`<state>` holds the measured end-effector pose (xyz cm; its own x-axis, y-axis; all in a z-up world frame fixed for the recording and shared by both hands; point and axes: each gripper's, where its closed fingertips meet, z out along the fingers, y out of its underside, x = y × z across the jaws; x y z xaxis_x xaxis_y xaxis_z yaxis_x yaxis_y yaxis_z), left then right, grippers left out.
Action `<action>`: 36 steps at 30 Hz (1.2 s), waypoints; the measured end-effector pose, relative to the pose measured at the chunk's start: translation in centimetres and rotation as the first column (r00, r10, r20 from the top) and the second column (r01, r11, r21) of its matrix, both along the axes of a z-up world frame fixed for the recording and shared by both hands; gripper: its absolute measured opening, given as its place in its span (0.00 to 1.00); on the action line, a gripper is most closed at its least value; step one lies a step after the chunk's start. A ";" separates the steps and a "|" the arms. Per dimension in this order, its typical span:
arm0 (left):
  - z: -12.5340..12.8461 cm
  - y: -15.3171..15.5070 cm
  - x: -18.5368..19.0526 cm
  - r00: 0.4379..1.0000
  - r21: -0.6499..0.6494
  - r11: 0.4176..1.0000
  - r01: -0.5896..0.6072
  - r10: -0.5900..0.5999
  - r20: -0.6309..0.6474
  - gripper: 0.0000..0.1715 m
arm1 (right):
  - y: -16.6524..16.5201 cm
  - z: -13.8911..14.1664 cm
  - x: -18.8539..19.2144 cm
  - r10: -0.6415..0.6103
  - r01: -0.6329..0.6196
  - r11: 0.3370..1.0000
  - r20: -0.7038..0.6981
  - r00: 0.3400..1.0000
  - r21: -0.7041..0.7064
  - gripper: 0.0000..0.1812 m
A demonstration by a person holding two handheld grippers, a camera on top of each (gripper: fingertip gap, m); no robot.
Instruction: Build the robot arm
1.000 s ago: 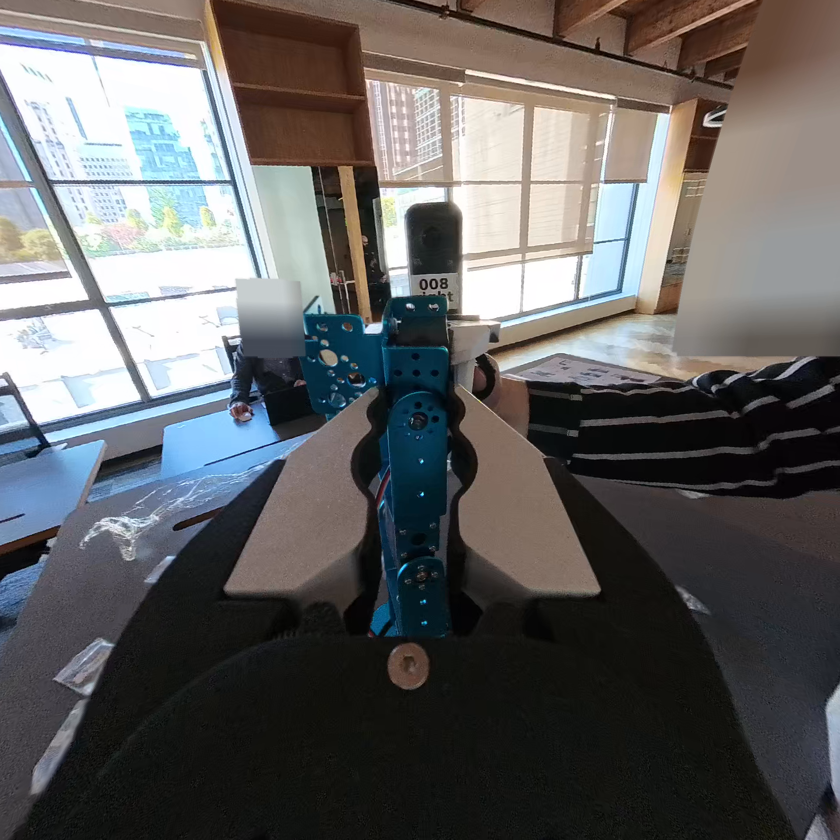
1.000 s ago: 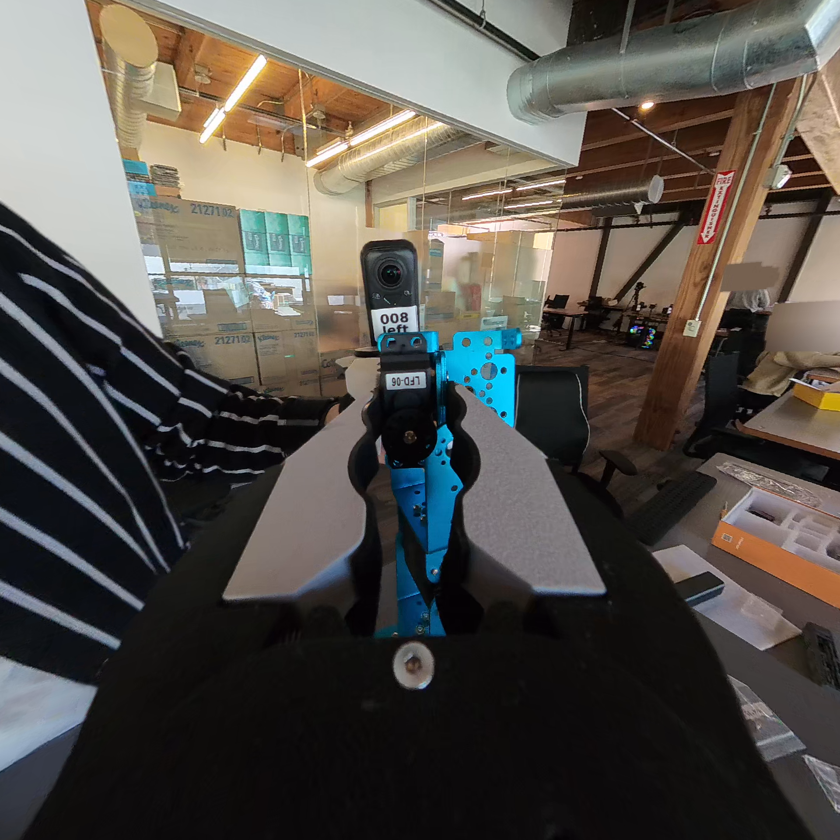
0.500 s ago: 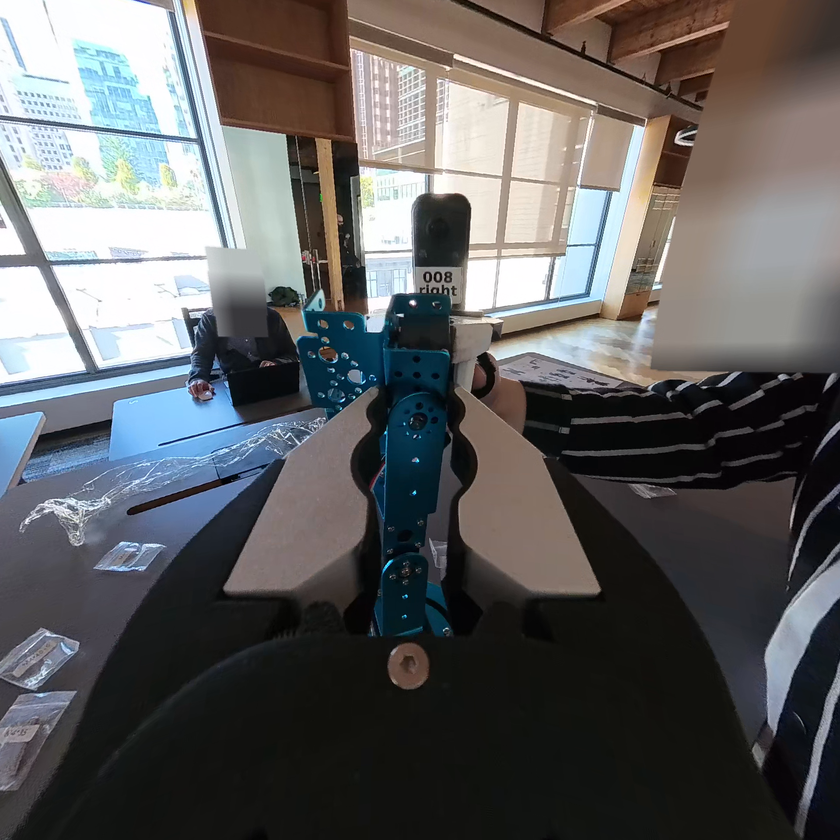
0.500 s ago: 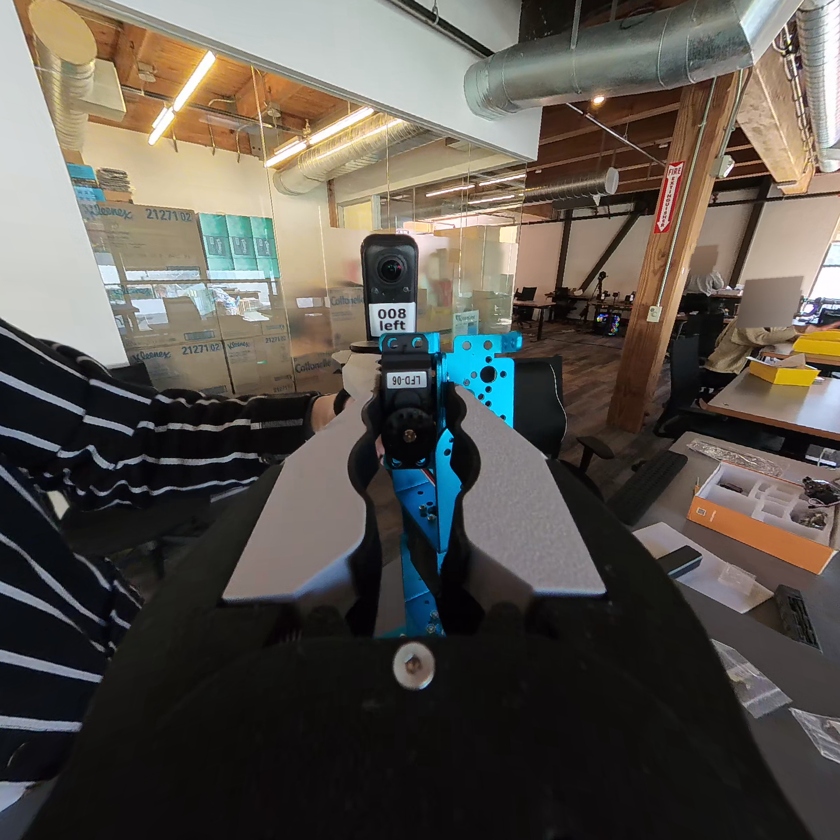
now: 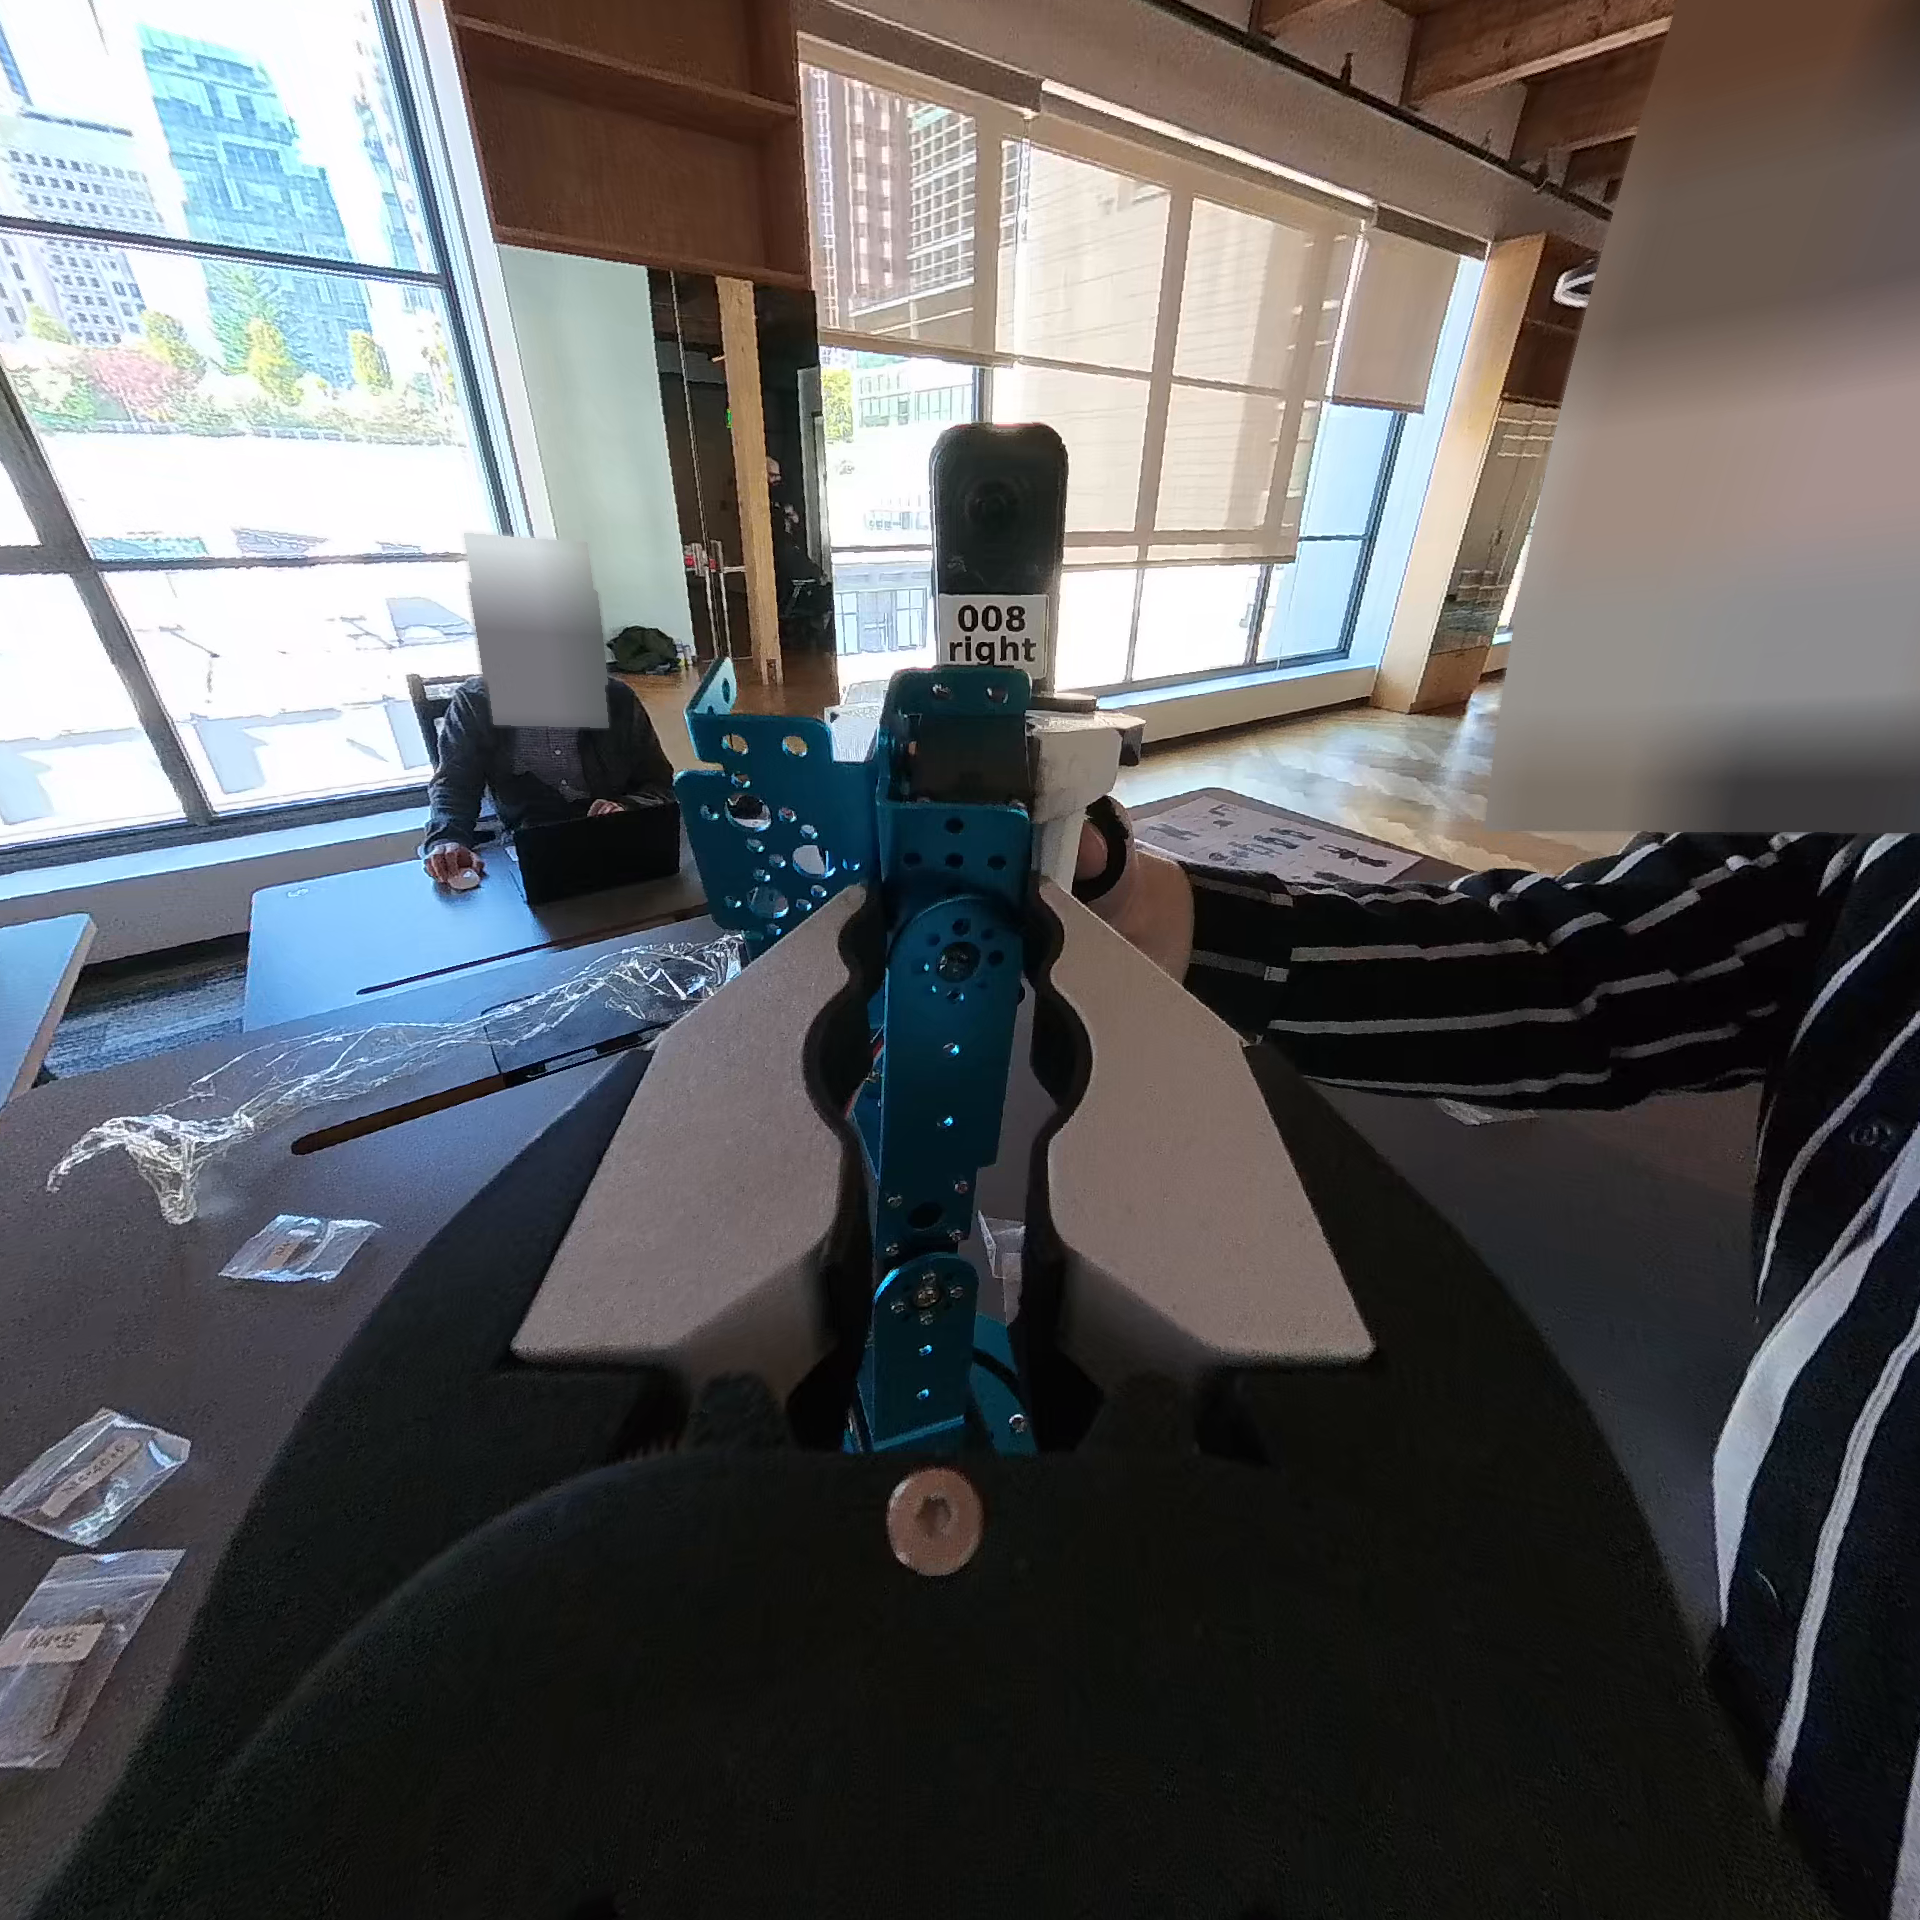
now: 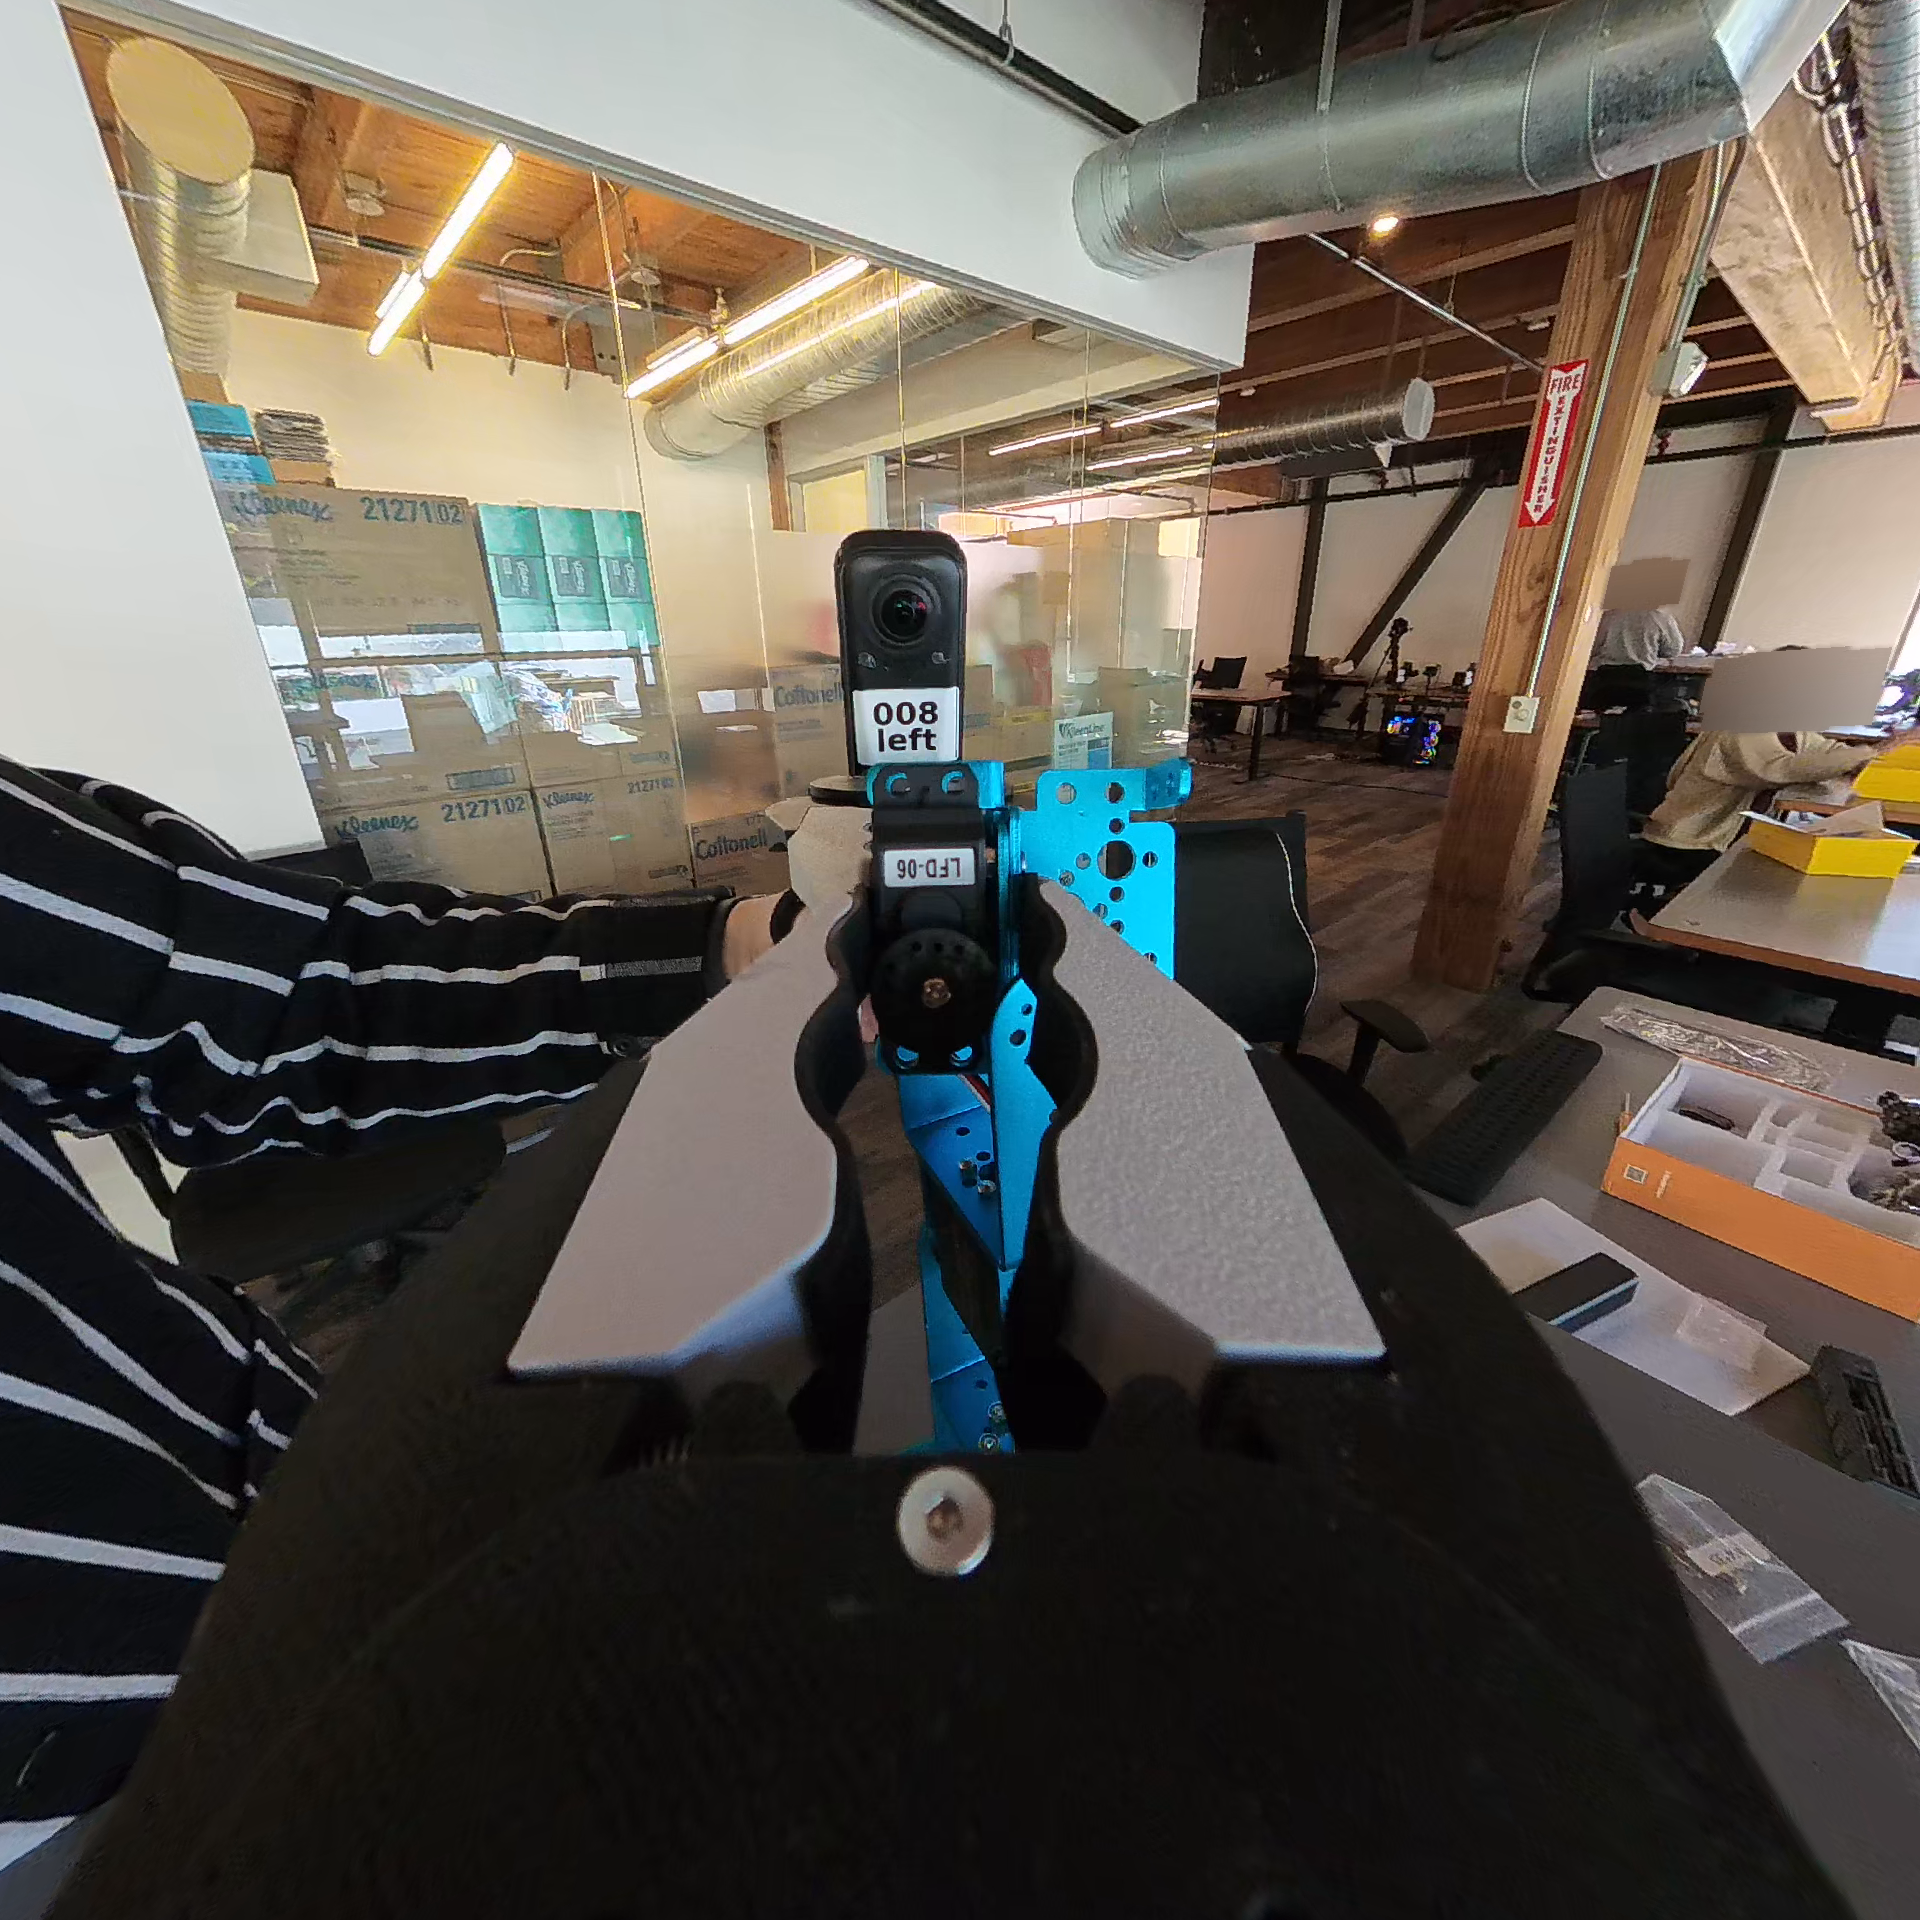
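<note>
In the left wrist view, the left hand-held gripper point(image 5: 940, 997) is clenched on a blue metal bracket assembly point(image 5: 940, 1049) that stands upright between its two grey fingers point(image 5: 717, 1132). The assembly is held up above the dark bench point(image 5: 135, 1309). Just behind it is the right hand-held gripper point(image 5: 1049, 821), facing this way, with a black camera point(image 5: 997, 520) on top and a white label below the lens. A hand point(image 5: 1138, 894) with a striped sleeve point(image 5: 1507, 956) holds it. On the bench at the left lie small clear bags point(image 5: 296, 1247) and a crumpled clear plastic wrap point(image 5: 343, 1070). Farther back a person sits at a laptop point(image 5: 597, 852).

In the right wrist view, the right hand-held gripper point(image 6: 940, 997) grasps the same assembly from the other side; a black servo point(image 6: 930, 935) with a round horn sits between its fingertips. On the bench point(image 6: 1766, 1455) at the right are an orange box point(image 6: 1766, 1174) with compartments, a black keyboard point(image 6: 1507, 1112) and white paper point(image 6: 1621, 1320).
</note>
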<state>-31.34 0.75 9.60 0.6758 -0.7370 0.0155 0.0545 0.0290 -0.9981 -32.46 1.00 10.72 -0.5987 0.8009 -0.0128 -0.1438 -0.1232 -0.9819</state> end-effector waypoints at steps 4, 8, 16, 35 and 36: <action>0.0 0.0 0.0 1.000 0.003 1.000 -0.003 0.003 -0.002 0.14 | 0.1 0.0 0.0 0.004 -0.004 1.000 -0.005 1.000 -0.003 0.14; 0.1 0.0 0.0 1.000 0.016 1.000 0.000 0.000 -0.003 0.14 | 0.0 0.0 0.0 -0.002 0.002 1.000 -0.002 1.000 -0.003 0.14; 0.6 -1.1 -0.7 0.996 0.057 0.998 0.019 -0.024 0.089 0.18 | -0.2 0.0 0.1 -0.002 0.002 1.000 0.009 1.000 -0.010 0.14; 1.2 0.2 -0.1 0.987 0.082 0.986 -0.143 0.149 -0.064 0.22 | 0.0 0.2 0.1 -0.017 0.015 0.999 -0.043 0.999 -0.052 0.14; 1.0 0.3 -0.2 0.982 0.087 0.983 -0.163 0.170 -0.082 0.22 | 0.0 0.2 0.0 -0.013 0.010 0.998 -0.042 0.999 -0.055 0.14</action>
<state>-31.52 1.05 10.64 0.7851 -0.6105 -0.1041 -0.0466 0.1094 -0.9929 -32.41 0.99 10.88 -0.5903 0.8066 -0.0313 -0.1871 -0.1744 -0.9667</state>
